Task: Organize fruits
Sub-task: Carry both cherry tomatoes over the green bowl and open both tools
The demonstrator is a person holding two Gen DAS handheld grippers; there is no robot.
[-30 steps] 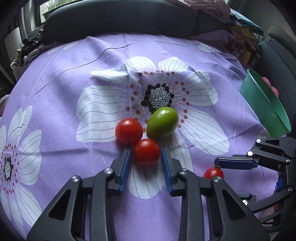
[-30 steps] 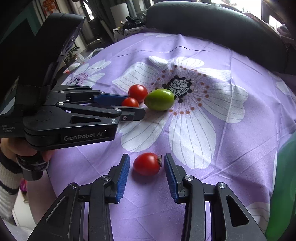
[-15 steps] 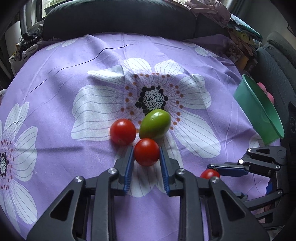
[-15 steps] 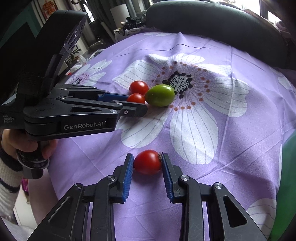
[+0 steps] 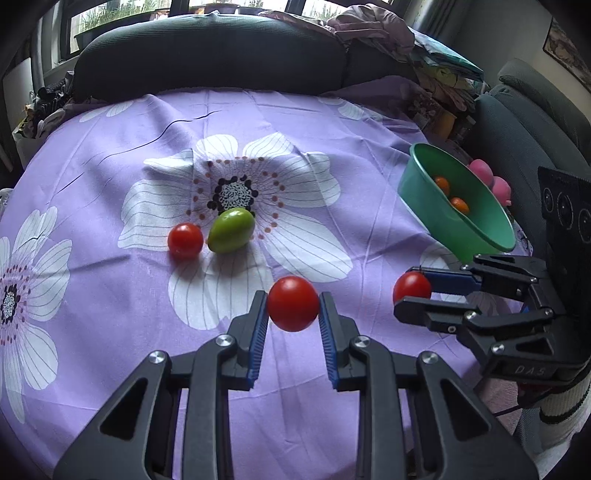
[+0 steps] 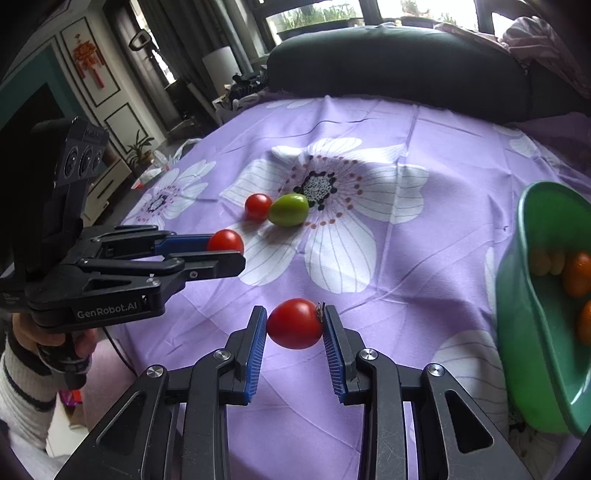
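Soft daylight enters from the far windows (image 5: 122,22), which are blown out to white; the purple floral cloth (image 6: 424,229) is evenly lit, fruit shadows faint and short; fisheye bending and dark vignetting crowd the edges; focus stays sharp throughout.

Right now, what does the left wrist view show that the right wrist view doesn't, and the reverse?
Only the left wrist view: pink objects behind the green bowl, and a pile of cloth and clutter at the table's far right.

Only the right wrist view: a cabinet with a red hanging ornament, a potted plant, and the stem end of the right claw's tomato.

Both: each claw, left claw and right claw, shut on a red tomato; a loose red tomato beside the green fruit; orange fruits in the bowl.
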